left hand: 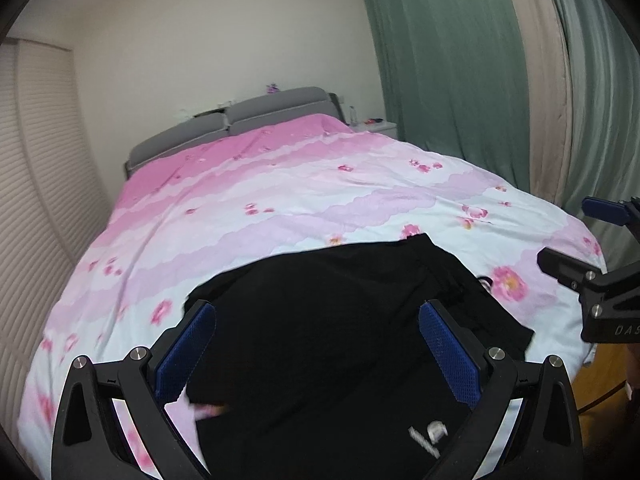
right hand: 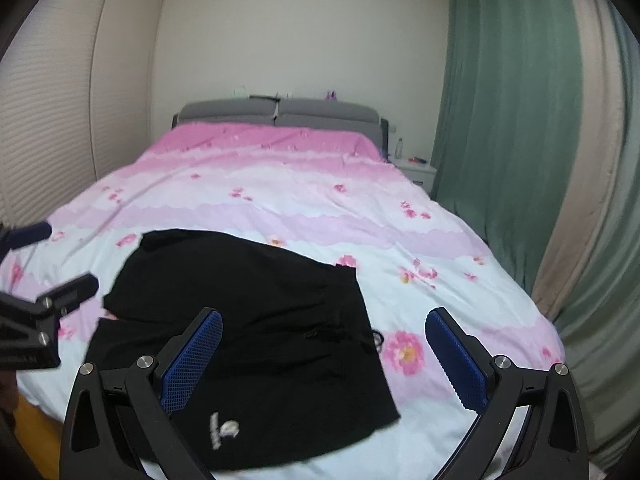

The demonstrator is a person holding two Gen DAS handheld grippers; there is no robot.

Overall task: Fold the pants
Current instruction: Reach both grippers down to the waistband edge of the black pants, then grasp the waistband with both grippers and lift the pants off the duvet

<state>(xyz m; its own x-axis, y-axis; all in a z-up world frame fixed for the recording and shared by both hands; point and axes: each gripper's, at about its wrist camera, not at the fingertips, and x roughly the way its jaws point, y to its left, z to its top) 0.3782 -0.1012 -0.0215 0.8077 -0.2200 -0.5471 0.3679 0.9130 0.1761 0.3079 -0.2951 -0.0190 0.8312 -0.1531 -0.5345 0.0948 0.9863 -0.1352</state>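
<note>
Black pants (left hand: 332, 320) (right hand: 256, 312) lie folded over on the near end of the bed, a small white logo (right hand: 224, 432) facing up near the front edge. My left gripper (left hand: 316, 312) hovers open above the pants, its blue pads wide apart with nothing between them. My right gripper (right hand: 324, 320) is also open, held over the right part of the pants and the bedspread. In the left wrist view the right gripper (left hand: 576, 236) shows at the right edge. The right wrist view catches the left gripper (right hand: 52, 256) at its left edge.
The bed carries a pink and pale blue floral bedspread (right hand: 300, 208) with a grey headboard (right hand: 280, 114) at the far end. Green curtains (right hand: 504, 120) hang on the right. A white nightstand (right hand: 418, 170) stands by the headboard, and a ribbed wardrobe (right hand: 52, 112) is on the left.
</note>
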